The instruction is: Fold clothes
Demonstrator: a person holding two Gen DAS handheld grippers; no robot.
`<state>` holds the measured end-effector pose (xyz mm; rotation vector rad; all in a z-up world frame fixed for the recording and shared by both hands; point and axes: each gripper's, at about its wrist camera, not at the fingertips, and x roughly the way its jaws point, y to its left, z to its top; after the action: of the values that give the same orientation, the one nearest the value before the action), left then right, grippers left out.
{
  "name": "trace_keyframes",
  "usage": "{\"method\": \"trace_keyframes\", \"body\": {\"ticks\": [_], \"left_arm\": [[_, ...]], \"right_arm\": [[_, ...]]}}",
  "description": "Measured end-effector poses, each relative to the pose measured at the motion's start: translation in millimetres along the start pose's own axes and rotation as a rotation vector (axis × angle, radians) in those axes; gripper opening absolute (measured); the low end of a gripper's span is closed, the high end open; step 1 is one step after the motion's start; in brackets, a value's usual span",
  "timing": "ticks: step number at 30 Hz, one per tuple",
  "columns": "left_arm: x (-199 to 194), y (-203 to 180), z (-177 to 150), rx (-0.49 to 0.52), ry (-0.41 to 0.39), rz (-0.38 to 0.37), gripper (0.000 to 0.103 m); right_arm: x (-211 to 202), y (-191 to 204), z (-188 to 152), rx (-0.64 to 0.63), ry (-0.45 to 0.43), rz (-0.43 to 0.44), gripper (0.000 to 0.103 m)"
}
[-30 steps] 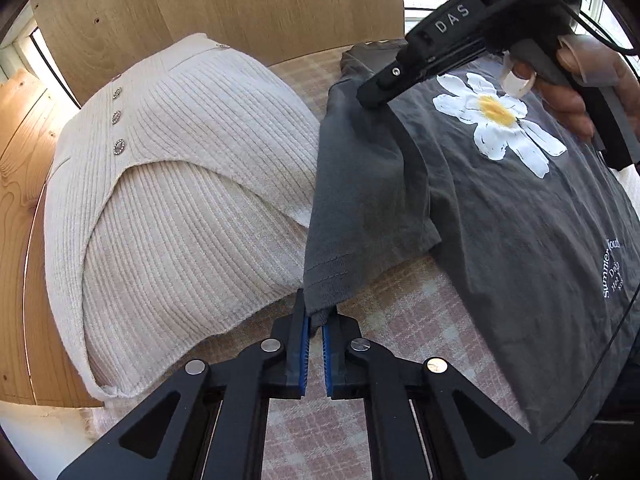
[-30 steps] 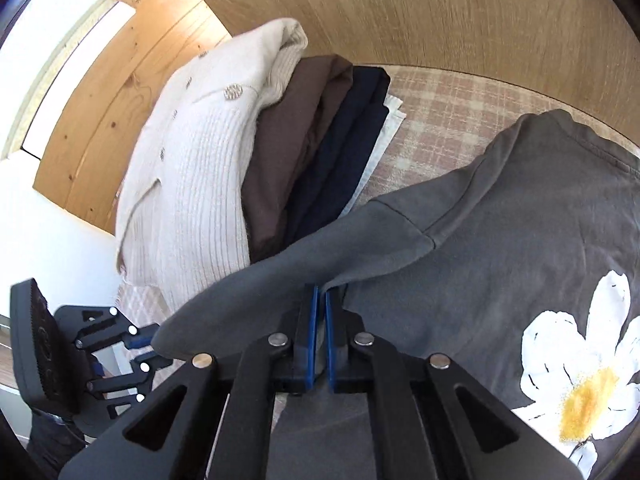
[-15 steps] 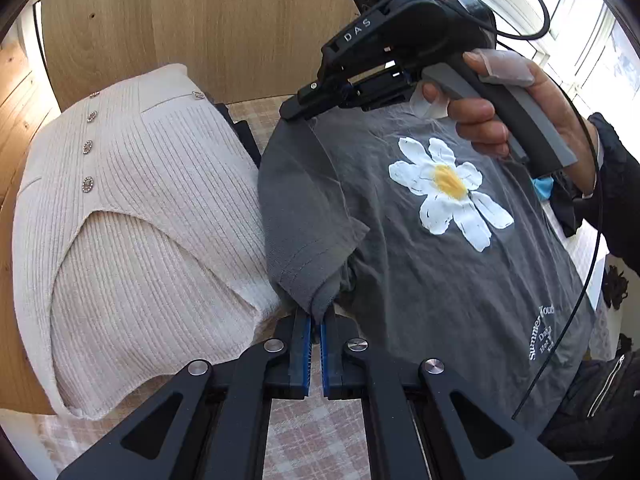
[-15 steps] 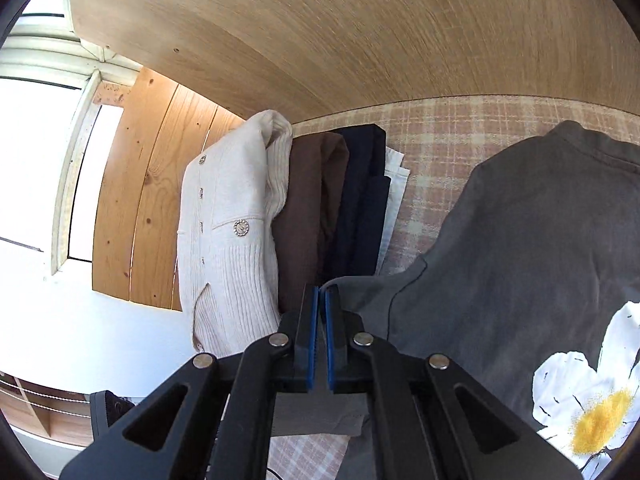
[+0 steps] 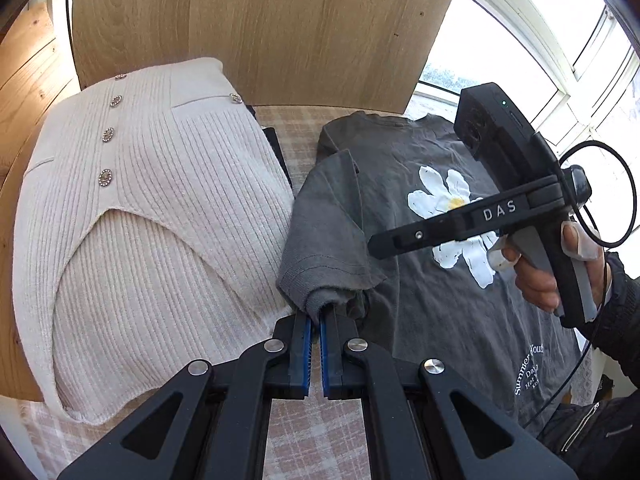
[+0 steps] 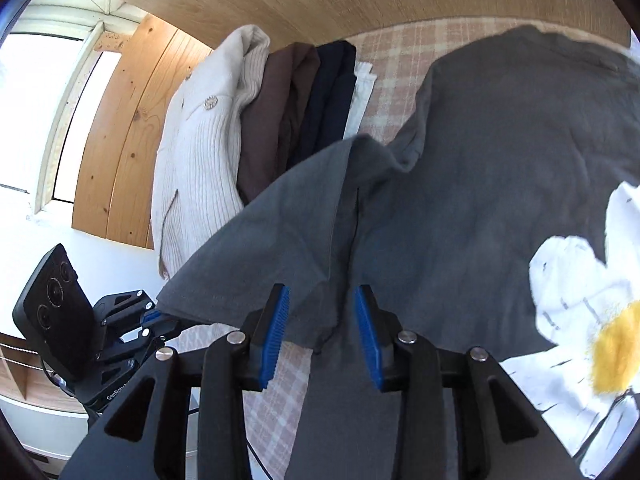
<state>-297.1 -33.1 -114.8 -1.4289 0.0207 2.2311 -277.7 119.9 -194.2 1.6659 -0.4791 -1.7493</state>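
A dark grey T-shirt (image 5: 432, 280) with a white daisy print lies face up on the checked cloth; it also shows in the right wrist view (image 6: 500, 168). Its left sleeve (image 5: 324, 240) is folded over onto the body. My left gripper (image 5: 316, 320) is shut on the sleeve's hem. My right gripper (image 6: 322, 320) is open, its blue pads either side of the sleeve's seam, holding nothing. In the left wrist view the right gripper (image 5: 376, 244) hovers over the shirt's chest.
A stack of folded clothes topped by a cream ribbed cardigan (image 5: 152, 232) lies left of the shirt, with brown, navy and white items under it (image 6: 304, 112). A wooden panel (image 5: 260, 28) stands behind. A window is at the right.
The right gripper has opened and let go of the shirt's shoulder, and drawn back over the chest. The left gripper has carried the sleeve inward onto the shirt's body.
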Motion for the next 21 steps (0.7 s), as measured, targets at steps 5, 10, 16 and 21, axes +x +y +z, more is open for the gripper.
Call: {"method": "trace_keyframes", "body": {"ticks": [5, 10, 16, 21], "left_arm": [[-1.0, 1.3, -0.1, 0.016, 0.002, 0.027, 0.003], [-2.4, 3.3, -2.8, 0.007, -0.001, 0.031, 0.003], [1.1, -2.1, -6.7, 0.003, 0.007, 0.023, 0.003], [-3.8, -24.9, -1.3, 0.035, -0.007, -0.008, 0.003]], "right_arm": [[29.5, 3.5, -12.9, 0.039, 0.065, 0.100, 0.034], [3.8, 5.6, 2.8, 0.044, -0.021, 0.174, 0.006], [-35.6, 30.5, 29.5, -0.071, -0.134, 0.073, 0.004], [-50.0, 62.5, 44.4, -0.222, -0.162, -0.045, 0.004]]}}
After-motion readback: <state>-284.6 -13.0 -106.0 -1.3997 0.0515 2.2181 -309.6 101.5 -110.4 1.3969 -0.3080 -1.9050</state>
